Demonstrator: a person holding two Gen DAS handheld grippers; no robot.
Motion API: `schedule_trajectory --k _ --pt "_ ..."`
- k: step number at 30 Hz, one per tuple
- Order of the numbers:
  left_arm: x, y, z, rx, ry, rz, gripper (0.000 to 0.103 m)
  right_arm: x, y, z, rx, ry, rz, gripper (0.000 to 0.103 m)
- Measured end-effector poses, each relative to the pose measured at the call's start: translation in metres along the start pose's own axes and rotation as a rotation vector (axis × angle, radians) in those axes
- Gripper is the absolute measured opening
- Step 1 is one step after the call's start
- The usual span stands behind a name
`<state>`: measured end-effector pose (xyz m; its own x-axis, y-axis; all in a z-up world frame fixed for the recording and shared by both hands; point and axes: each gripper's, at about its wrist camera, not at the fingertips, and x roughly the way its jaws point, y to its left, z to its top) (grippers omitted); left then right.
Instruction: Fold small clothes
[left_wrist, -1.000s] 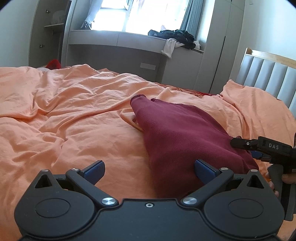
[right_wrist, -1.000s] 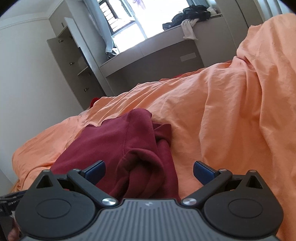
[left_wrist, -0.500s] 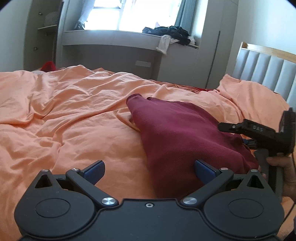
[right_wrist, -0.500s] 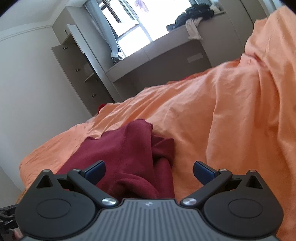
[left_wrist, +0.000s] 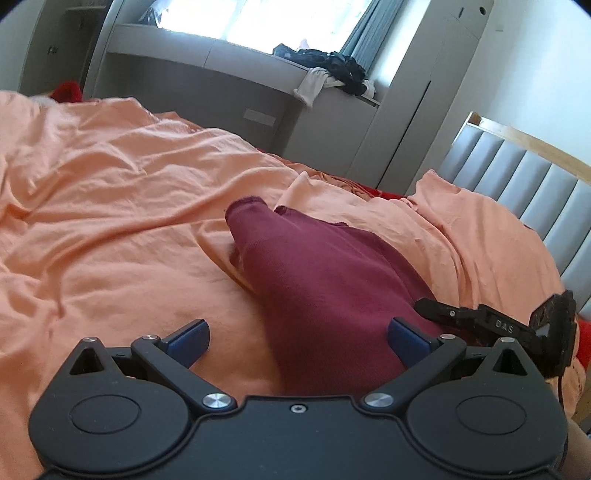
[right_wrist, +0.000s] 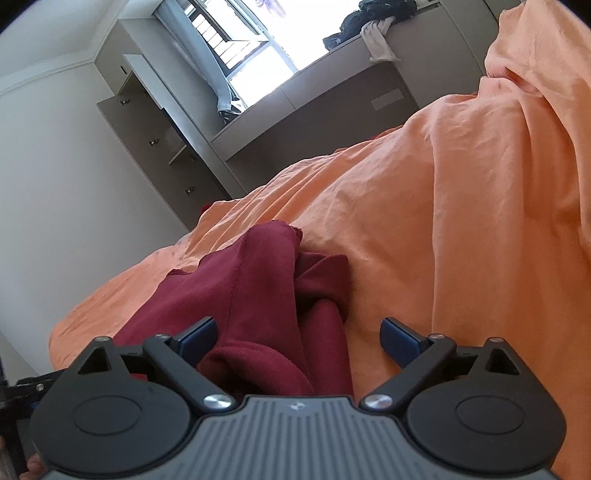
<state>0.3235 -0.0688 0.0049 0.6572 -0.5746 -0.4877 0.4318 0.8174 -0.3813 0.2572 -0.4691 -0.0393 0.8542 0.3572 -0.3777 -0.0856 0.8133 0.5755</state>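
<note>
Garment: a dark red knit garment (left_wrist: 325, 280) lay on the rumpled orange bedsheet (left_wrist: 110, 206), roughly mid-bed; it was partly folded, with a hemmed end (left_wrist: 245, 206) pointing toward the window side.
Garment, right wrist view: the same dark red fabric (right_wrist: 258, 295) was bunched into thick folds at its near end, one flap lying over another, a stitched seam running along the upper layer.
Left gripper: the black two-finger left gripper (left_wrist: 298, 338) was held low over the near edge of the garment; its blue-tipped jaws were spread wide, with fabric and sheet visible between them and nothing pinched.
Right gripper: the black-and-grey right gripper (right_wrist: 299, 334) hovered at the bunched end of the garment; its jaws were likewise spread wide, the folds lying between them without being clamped. In the left wrist view its black body (left_wrist: 495, 325) appeared at the garment's right edge.
Bedding: the orange sheet rose in a high ridge (right_wrist: 498, 184) right of the garment.
Headboard: a grey padded headboard with a wooden rail (left_wrist: 528, 184) stood beyond the bedding.
Surroundings: a grey window ledge unit (left_wrist: 229, 70) carried a heap of dark and white clothes (left_wrist: 332, 72); grey cupboards (right_wrist: 155, 140) stood beside the window.
</note>
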Motion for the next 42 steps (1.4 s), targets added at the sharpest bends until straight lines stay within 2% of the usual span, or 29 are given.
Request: schedule_trajectory --k 7,17,23,28,32,36,42 --pt "0.006 0.002 -0.012 -0.002 -0.045 0.013 0.103 0.002 -0.001 -0.005 0.017 -0.003 0.007 0.095" --pt "0.009 0.001 -0.012 0.01 -0.046 0.036 0.103 0.0 0.002 -0.009 0.023 -0.025 0.003 0.094" --pt "0.009 0.001 -0.012 0.01 -0.047 0.035 0.103 -0.002 0.002 -0.013 0.044 -0.027 0.055 0.076" --pt "0.009 0.002 -0.014 0.007 -0.05 0.024 0.103 -0.004 0.006 -0.015 0.027 -0.038 0.064 0.068" --pt "0.009 0.005 -0.016 0.007 -0.058 0.014 0.103 -0.006 0.025 -0.018 -0.089 -0.056 0.021 0.06" --pt "0.009 0.007 -0.016 0.008 -0.059 0.011 0.103 -0.007 0.042 -0.02 -0.204 -0.063 -0.006 0.056" --pt "0.01 0.007 -0.015 0.01 -0.057 0.015 0.103 -0.009 0.036 -0.019 -0.152 -0.052 0.012 0.057"
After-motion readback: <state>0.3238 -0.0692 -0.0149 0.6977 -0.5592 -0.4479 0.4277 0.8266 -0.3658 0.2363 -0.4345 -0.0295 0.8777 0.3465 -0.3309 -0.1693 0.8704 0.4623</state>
